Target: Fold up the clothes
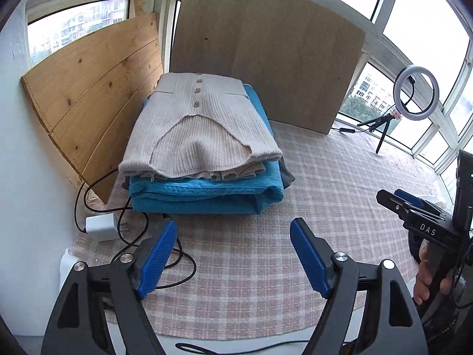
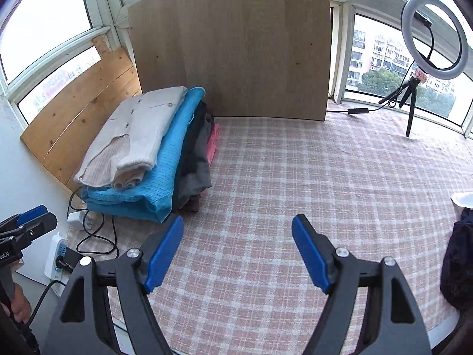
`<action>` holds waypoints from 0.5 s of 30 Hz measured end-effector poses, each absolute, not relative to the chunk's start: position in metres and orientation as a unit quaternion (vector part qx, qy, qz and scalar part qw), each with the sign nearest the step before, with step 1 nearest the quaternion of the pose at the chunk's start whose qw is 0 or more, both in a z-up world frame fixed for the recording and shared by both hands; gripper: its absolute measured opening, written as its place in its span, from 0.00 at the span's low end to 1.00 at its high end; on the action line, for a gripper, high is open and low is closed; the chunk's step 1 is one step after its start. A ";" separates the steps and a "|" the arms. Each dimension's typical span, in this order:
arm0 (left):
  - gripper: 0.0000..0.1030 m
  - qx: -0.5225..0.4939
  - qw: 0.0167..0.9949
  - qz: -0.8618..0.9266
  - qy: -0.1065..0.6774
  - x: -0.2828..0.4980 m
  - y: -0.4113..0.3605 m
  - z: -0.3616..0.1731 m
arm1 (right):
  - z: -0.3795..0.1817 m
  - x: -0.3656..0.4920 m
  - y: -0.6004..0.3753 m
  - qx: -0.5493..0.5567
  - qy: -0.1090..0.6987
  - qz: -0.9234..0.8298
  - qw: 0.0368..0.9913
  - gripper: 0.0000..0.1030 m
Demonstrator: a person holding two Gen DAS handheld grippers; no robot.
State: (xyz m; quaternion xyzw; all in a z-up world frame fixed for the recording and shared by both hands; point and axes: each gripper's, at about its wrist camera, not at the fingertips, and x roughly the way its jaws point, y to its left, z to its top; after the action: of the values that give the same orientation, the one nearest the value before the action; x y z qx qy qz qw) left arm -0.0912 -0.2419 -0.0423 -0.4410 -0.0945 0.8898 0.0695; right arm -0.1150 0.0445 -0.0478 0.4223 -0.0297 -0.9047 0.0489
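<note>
A stack of folded clothes stands at the far left of the checked tablecloth (image 1: 251,251). A beige ribbed cardigan (image 1: 198,124) lies on top of a blue knit (image 1: 207,198); in the right wrist view the cardigan (image 2: 139,136) and blue knit (image 2: 165,174) lie over dark grey (image 2: 195,174) and pink (image 2: 213,145) folded pieces. My left gripper (image 1: 233,230) is open and empty just in front of the stack. My right gripper (image 2: 238,230) is open and empty over bare cloth, to the right of the stack. A dark garment (image 2: 458,260) shows at the right edge.
Two wooden boards (image 1: 266,53) lean against the windows behind the stack. A white charger (image 1: 99,226), a power strip (image 2: 57,254) and black cables lie at the table's left edge. A ring light on a tripod (image 2: 434,35) stands at the far right.
</note>
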 end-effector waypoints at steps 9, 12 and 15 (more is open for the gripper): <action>0.75 -0.440 0.026 0.890 -0.115 -0.035 -0.192 -0.030 | -0.029 -0.066 0.074 0.396 0.023 -0.914 0.081 0.73; 0.75 -0.437 0.008 0.890 -0.130 -0.015 -0.177 -0.028 | -0.028 -0.049 0.087 0.394 0.037 -0.913 0.096 0.73; 0.76 -0.440 -0.015 0.887 -0.141 0.004 -0.163 -0.029 | -0.028 -0.035 0.103 0.395 0.042 -0.911 0.110 0.73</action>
State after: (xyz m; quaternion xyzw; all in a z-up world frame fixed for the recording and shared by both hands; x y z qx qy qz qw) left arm 0.0041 -0.1627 -0.0286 -0.4403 -0.1405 0.8867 -0.0147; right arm -0.0351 0.1026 -0.0282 0.3952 0.0416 -0.9110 0.1103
